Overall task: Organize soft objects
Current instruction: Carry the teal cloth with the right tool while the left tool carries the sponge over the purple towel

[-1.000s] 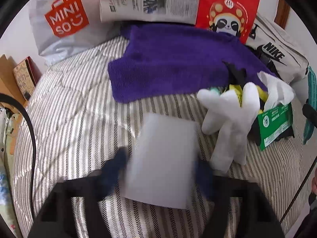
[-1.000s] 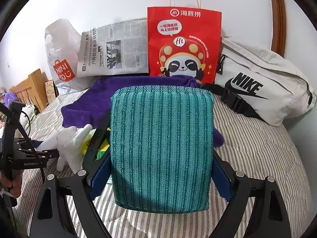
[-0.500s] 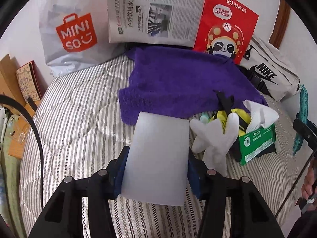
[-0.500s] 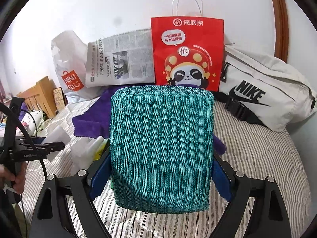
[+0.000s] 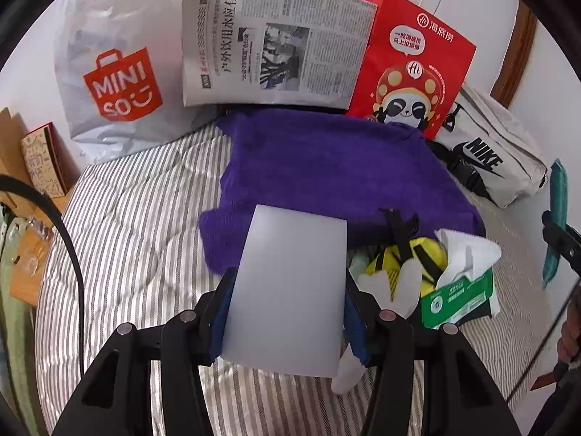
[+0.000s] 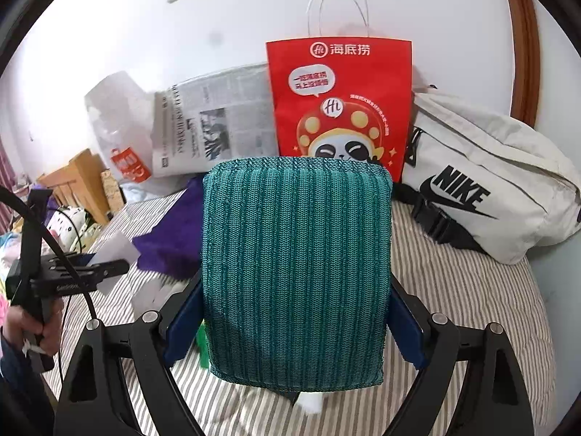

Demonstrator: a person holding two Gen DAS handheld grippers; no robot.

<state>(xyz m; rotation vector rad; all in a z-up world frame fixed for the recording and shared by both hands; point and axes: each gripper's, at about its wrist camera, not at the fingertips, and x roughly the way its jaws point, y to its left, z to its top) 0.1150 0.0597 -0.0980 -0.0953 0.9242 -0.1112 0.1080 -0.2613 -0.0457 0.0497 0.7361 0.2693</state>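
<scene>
The bed [image 5: 120, 225], covered in striped bedding, carries all items. A purple towel [image 5: 326, 167] lies flat at its centre. Against the wall stand, left to right, a white plastic bag [image 5: 116, 83] printed "MINISO", a newspaper [image 5: 276, 43] in Chinese print, and a red paper bag [image 6: 339, 101] showing a panda figure; what the bags contain cannot be told. A pale waist bag [image 6: 483, 181] marked "NIKE" lies at the right, beside the red bag. Just beside the towel sit a white plush toy [image 5: 392, 287], a yellow-and-black item [image 5: 406, 254] and a green tissue pack [image 5: 461, 294] with a tissue protruding.

The right tool [image 6: 296, 312] is raised above the bed and pinches a teal knitted pad [image 6: 297, 265] between its blue pads. The left tool [image 5: 287, 312], angled downward, pinches a white foam sheet [image 5: 287, 290]. A hand [image 6: 31, 330] grips the left tool's handle.
</scene>
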